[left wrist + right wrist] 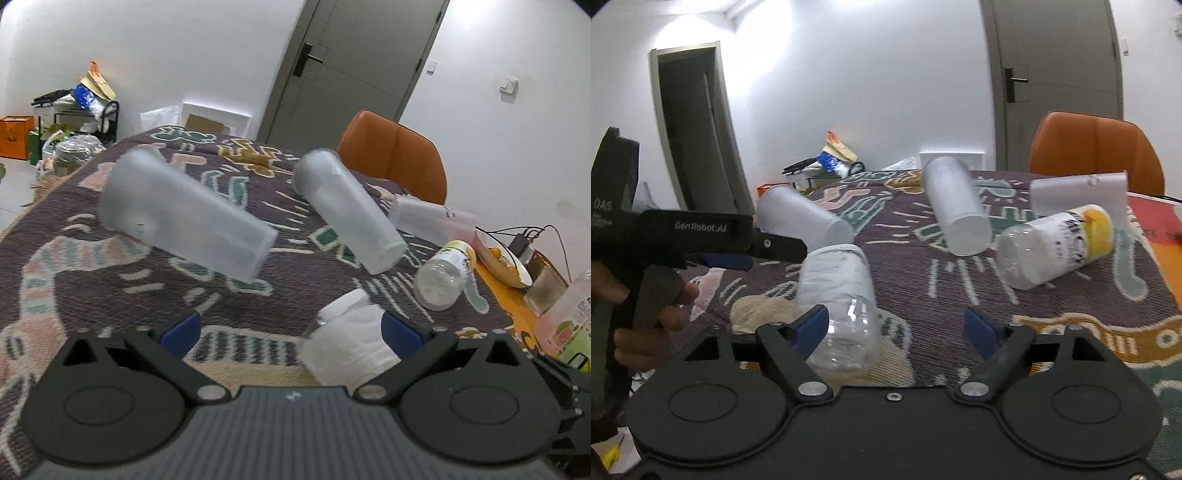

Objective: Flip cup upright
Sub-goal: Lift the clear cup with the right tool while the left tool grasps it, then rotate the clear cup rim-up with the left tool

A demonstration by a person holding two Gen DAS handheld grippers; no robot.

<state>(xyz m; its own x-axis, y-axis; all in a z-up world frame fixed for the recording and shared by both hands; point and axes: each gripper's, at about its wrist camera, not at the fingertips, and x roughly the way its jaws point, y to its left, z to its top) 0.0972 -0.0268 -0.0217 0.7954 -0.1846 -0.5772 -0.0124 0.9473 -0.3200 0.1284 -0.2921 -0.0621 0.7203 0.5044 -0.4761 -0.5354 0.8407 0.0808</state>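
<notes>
Left wrist view: the left tongs [290, 330] gape wide and empty over a patterned cloth on the bench [92, 266], where two frosted cups lie toppled. The nearer cup [184, 218] rests ahead and slightly left, its long axis slanting from far-left to near-right, likely the left hand's pick. The right tongs [897, 326] also stand wide, a clear bottle [842, 306] touching one finger. An orange chair [395, 155] and grey door [354, 62] sit behind.

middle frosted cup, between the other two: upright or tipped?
Tipped. The middle frosted cup lies on its side on the patterned cloth, one round end toward the cameras; which end it is, cannot tell.
</notes>
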